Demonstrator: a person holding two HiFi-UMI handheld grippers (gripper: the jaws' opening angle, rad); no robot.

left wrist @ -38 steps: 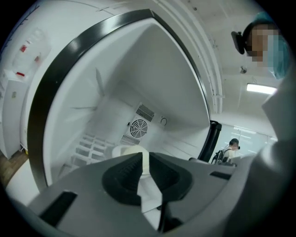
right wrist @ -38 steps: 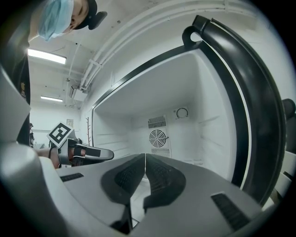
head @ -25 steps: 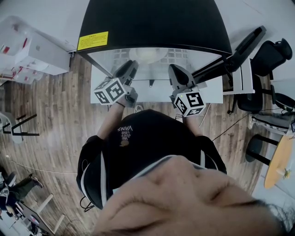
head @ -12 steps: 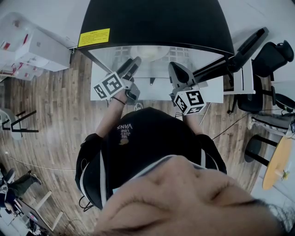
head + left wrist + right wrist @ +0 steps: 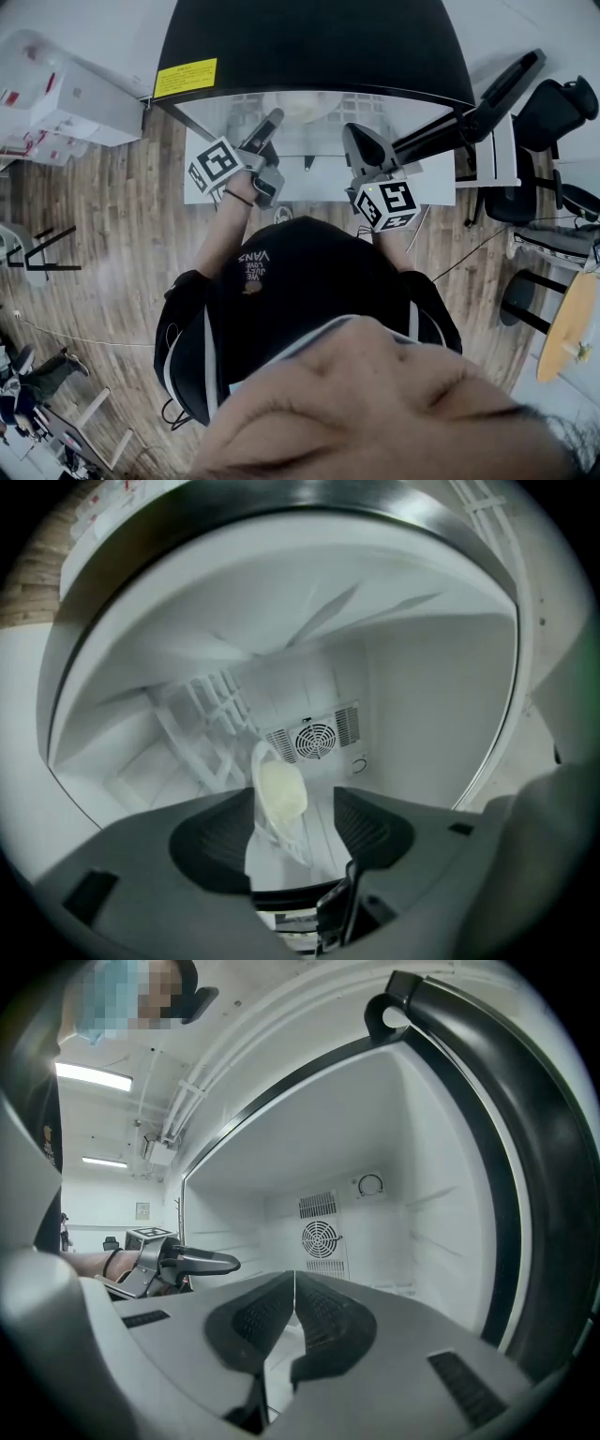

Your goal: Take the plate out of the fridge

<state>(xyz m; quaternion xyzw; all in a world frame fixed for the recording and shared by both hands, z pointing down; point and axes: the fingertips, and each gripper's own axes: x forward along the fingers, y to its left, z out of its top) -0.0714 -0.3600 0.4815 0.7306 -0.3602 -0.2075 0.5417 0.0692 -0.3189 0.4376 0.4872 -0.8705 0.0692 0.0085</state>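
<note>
The right gripper [image 5: 294, 1283] is nearest. It is clenched, ribbed pads meeting on nothing, and held level at the mouth of the fridge [image 5: 309, 47]. Beside it, the left gripper [image 5: 293, 808] has just been opening and stands released, rolled to one side (its view shows the whole interior tilted). Past its tips the plate [image 5: 279, 794], white with a pale yellowish centre, shows in the gap between the jaws. Neither pad presses it, and it lies inside the fridge. Farthest back, a round fan grille [image 5: 316, 741] sits in the rear wall.
</note>
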